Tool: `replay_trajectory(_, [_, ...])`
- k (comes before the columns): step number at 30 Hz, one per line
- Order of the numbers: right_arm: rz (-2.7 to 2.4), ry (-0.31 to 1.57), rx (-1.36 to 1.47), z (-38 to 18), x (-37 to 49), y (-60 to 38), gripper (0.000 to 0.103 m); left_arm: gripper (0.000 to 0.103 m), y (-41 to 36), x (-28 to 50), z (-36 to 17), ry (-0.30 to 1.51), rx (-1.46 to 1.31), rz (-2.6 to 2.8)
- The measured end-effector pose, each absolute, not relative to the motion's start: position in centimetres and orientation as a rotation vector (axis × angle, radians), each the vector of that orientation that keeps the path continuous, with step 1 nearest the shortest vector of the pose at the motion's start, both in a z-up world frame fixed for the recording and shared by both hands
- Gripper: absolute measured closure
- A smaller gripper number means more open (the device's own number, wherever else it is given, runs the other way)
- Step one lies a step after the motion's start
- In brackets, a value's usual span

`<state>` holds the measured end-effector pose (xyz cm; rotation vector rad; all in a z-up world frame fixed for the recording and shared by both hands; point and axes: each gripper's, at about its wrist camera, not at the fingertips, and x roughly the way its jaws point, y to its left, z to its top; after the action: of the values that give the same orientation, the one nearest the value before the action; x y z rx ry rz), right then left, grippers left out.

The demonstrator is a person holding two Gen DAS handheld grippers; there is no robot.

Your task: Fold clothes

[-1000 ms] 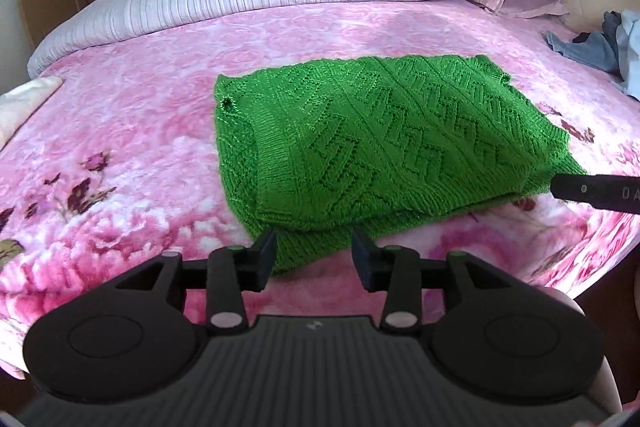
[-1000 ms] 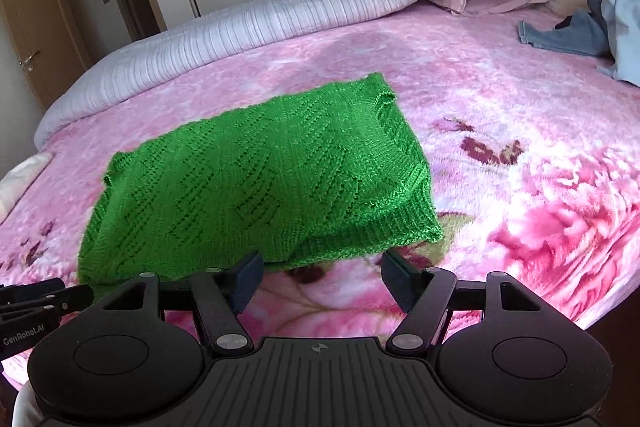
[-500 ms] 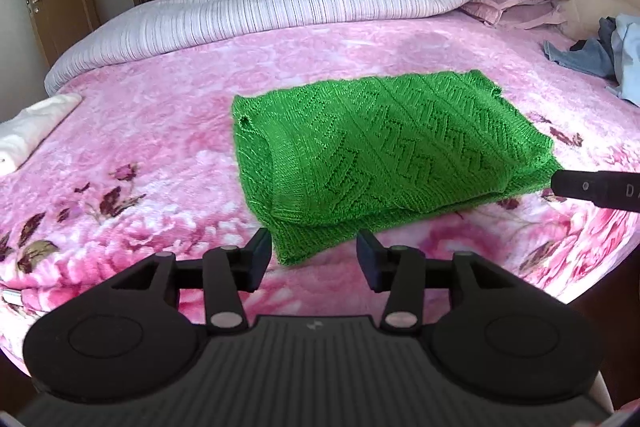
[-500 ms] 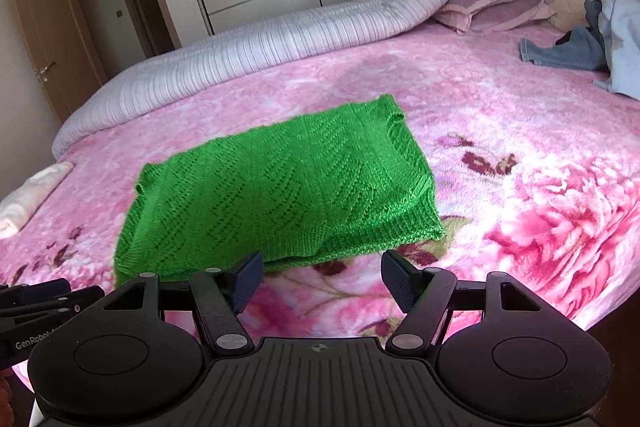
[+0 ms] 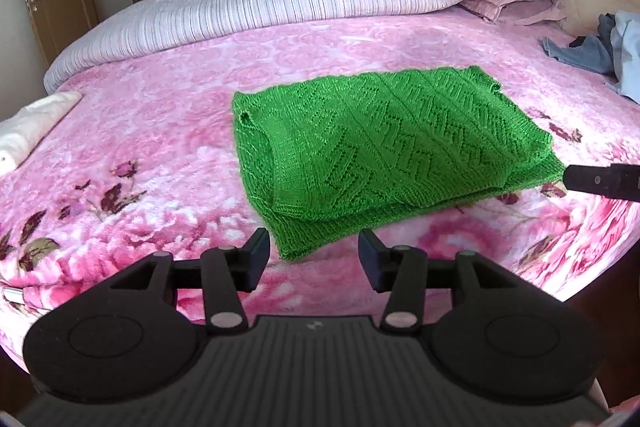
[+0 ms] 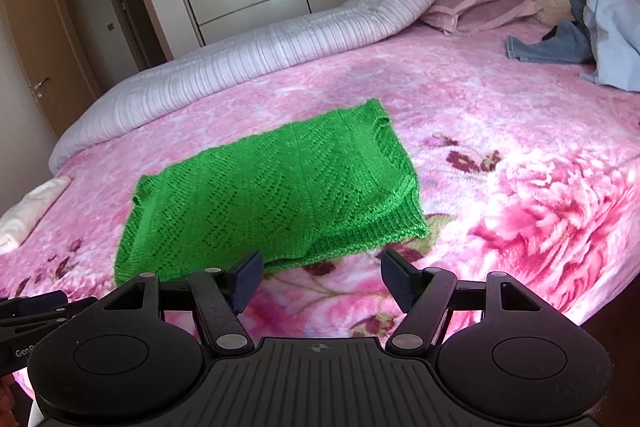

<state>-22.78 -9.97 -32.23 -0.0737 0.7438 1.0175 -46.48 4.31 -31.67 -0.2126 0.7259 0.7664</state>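
At the far left edge of the bed (image 5: 168, 107) lies a rolled white cloth (image 5: 32, 125), well apart from my work. My left gripper (image 5: 310, 259) hangs over the near edge with its jaws spread wide and nothing between them. Straight ahead of it, just beyond the fingertips, is the near left corner of the green sweater (image 5: 380, 155), where two knitted layers show one on top of the other.

The sweater lies flat in the middle of the pink blanket, already folded into a rectangle. Its long axis runs left to right across my front, so both short ends face outward toward my two tools. In the right view the sweater (image 6: 272, 203) sits ahead and slightly left of my right gripper (image 6: 320, 277), which is also wide and empty; its near right corner lies just past the right fingertip.

Each tool is close to its own corner, the left one perhaps a touch nearer. I judge the next fold, if one is needed, would bring a short end across along that long axis.

Far right, near the pillows (image 6: 480, 3), a heap of blue clothes (image 6: 580, 35) waits unfolded.
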Motion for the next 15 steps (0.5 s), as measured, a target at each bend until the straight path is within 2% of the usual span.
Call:
replay_trajectory(3, [1.019, 0.773, -0.075, -33.4, -21.8, -9.6, 0.034, 0.059, 5.3, -46.5, -32.5, 0.707, -0.248, 0.739])
replay_trajectory(6, [1.011, 0.823, -0.041, -34.8, -20.0, -9.7, 0.034, 0.065, 6.8, -47.0, -33.2, 0.662, -0.295, 0.705])
replay_trajectory(15, [1.011, 0.967, 0.303, -37.1, -11.8, -10.2, 0.035, 0.078, 10.9, -45.6, -34.1, 0.612, -0.31, 0.647])
